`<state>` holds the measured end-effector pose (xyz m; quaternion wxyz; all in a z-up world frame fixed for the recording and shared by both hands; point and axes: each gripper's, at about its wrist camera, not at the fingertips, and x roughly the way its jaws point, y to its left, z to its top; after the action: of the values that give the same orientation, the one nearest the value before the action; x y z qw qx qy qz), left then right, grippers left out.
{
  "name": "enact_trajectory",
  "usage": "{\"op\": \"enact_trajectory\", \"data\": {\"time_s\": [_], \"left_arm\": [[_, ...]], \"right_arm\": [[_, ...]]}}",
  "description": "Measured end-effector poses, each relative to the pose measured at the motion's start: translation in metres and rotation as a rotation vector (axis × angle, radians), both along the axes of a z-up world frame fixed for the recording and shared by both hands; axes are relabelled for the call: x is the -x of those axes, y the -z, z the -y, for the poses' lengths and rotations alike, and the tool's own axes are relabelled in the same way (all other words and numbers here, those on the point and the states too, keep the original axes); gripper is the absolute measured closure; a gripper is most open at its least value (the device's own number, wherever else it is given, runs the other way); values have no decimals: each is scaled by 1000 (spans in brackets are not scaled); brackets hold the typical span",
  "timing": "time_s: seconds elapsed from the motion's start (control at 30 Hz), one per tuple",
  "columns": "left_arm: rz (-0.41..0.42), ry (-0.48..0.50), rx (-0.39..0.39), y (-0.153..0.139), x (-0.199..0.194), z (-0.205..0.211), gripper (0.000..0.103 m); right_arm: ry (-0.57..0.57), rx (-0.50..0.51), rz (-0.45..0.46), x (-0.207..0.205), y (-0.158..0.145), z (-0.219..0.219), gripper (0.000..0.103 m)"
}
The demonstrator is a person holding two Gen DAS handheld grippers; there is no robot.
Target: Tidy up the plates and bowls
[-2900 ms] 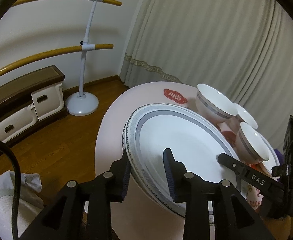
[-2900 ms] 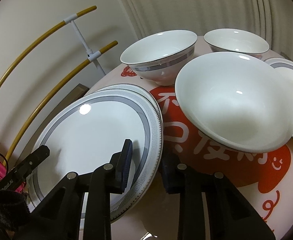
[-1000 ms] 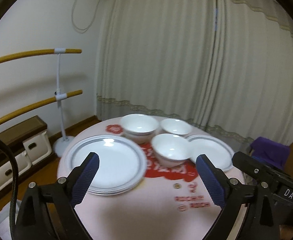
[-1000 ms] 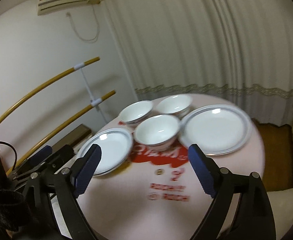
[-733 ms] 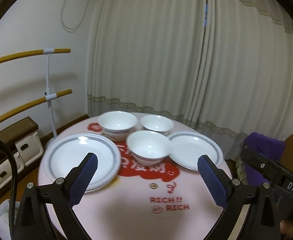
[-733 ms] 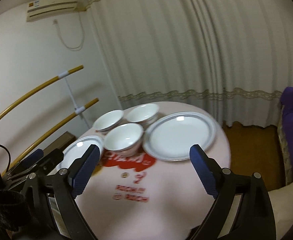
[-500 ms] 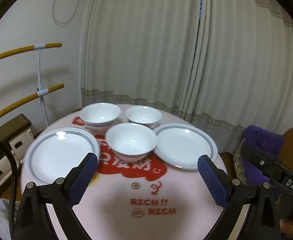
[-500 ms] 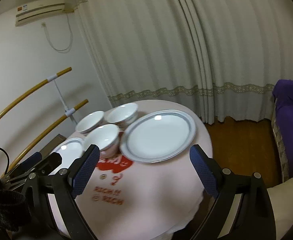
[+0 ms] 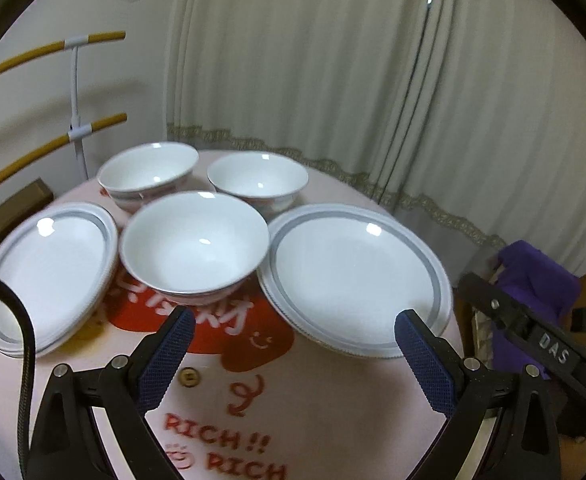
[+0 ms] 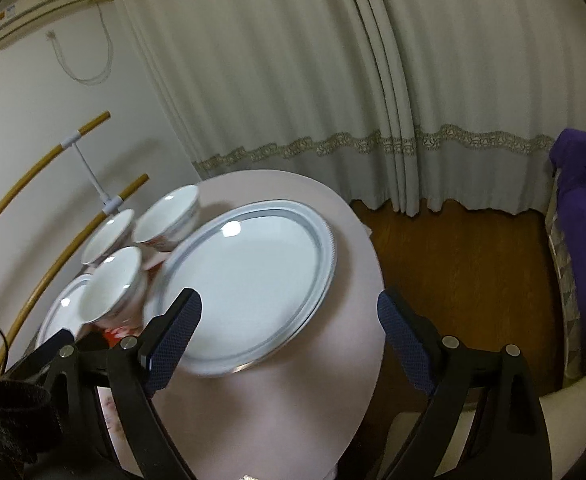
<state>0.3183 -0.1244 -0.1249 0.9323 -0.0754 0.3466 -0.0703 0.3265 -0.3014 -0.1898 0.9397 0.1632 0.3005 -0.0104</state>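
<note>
Three white bowls stand on a round pink table (image 9: 313, 400): one in front (image 9: 193, 244), two behind it (image 9: 149, 168) (image 9: 257, 178). A grey-rimmed plate stack (image 9: 49, 264) lies at the left, and a single grey-rimmed plate (image 9: 353, 276) at the right. My left gripper (image 9: 291, 318) hovers open over the table's front, between the front bowl and the right plate, holding nothing. My right gripper (image 10: 288, 300) hangs above the near rim of the right plate (image 10: 249, 276). Its jaws are closing a little, still wide, with only the plate's rim seen below the gap and untouched.
Cream curtains hang behind the table. A white stand with yellow curved rails (image 9: 77, 120) is at the left. Purple cloth (image 10: 581, 208) and wooden floor (image 10: 453, 260) lie to the right. The table's right edge (image 10: 373, 280) drops close beside the plate. The right gripper's black body (image 9: 533, 340) shows at the right.
Both grippers, earlier closed around the left plate stack's rim, now stand open. Over the last second both swung right and down, closer to the table, toward the right plate.
</note>
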Motion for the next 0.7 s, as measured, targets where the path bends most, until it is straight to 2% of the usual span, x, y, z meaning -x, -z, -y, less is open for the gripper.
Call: {"op": "enact_trajectory", "data": {"time_s": [0.13,0.43,0.7], "left_arm": [[-62,-13,18,15,-26,12,5],[-161,-53,62,40,-67,20,6],[-193,-68,53,60,-92,29,6]], "right_arm": [[-30,-21,-25,-24,9,12,18],[-99,-44,-92,-68,30,22,44],[-121,-50,-123,-86,41,29,84]]}}
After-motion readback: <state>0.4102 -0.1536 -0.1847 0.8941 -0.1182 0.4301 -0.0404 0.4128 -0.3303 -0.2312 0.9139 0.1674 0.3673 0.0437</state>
